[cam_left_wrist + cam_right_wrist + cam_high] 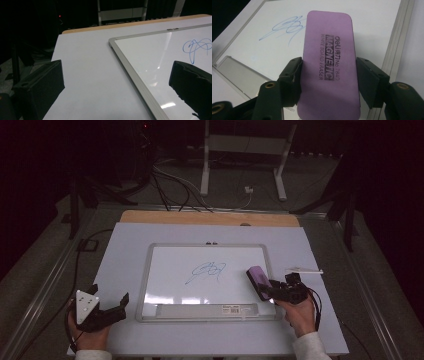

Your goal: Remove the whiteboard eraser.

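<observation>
A whiteboard with a silver frame lies on the white table. A blue scribble sits near its middle, also seen as blue scribble and blue scribble. My right gripper is shut on a purple magnetic eraser over the board's right edge. In the right gripper view the eraser stands label up between both pads, held at my right gripper. My left gripper rests left of the board, open and with nothing between its fingers; the left gripper view shows my left gripper over bare table beside the whiteboard.
A white marker lies on the table just right of the board. A grey tray runs along the board's near edge. A wooden strip borders the table's far side; cables and a stand's legs are on the floor beyond.
</observation>
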The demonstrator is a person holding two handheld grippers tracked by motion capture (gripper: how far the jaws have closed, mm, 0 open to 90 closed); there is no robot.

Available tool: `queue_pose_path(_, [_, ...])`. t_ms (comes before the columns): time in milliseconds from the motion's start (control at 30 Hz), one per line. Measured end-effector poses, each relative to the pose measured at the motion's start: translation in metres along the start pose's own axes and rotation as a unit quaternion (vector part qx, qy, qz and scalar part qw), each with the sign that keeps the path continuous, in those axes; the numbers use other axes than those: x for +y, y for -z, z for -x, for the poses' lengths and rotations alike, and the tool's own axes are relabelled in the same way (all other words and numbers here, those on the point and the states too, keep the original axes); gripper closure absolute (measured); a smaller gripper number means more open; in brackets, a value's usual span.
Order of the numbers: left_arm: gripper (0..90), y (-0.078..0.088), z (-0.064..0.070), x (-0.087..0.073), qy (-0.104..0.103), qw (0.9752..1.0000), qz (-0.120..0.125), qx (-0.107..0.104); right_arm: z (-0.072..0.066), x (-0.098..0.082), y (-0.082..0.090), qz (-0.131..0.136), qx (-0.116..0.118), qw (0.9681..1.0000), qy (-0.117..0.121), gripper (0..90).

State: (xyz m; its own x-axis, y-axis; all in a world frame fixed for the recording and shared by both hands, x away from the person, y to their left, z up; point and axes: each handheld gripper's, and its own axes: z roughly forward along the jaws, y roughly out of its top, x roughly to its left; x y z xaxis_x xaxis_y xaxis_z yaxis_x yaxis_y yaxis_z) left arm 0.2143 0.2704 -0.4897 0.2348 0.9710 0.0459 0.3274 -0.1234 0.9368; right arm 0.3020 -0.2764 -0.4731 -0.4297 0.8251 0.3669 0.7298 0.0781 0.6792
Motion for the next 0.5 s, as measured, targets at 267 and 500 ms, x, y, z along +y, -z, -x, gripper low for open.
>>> queue_pose_path(267, [0.6,0.000,0.000,0.000,0.001,1.0000,0.000,0.000,-0.005,0.007,0.001,0.010,-0.006,0.9998,0.015,40.8])
queue_pose_path(500, [0.6,0.000,0.000,0.000,0.001,1.0000,0.000,0.000,-0.008,0.014,0.001,0.016,-0.008,0.9995,0.025,40.8])
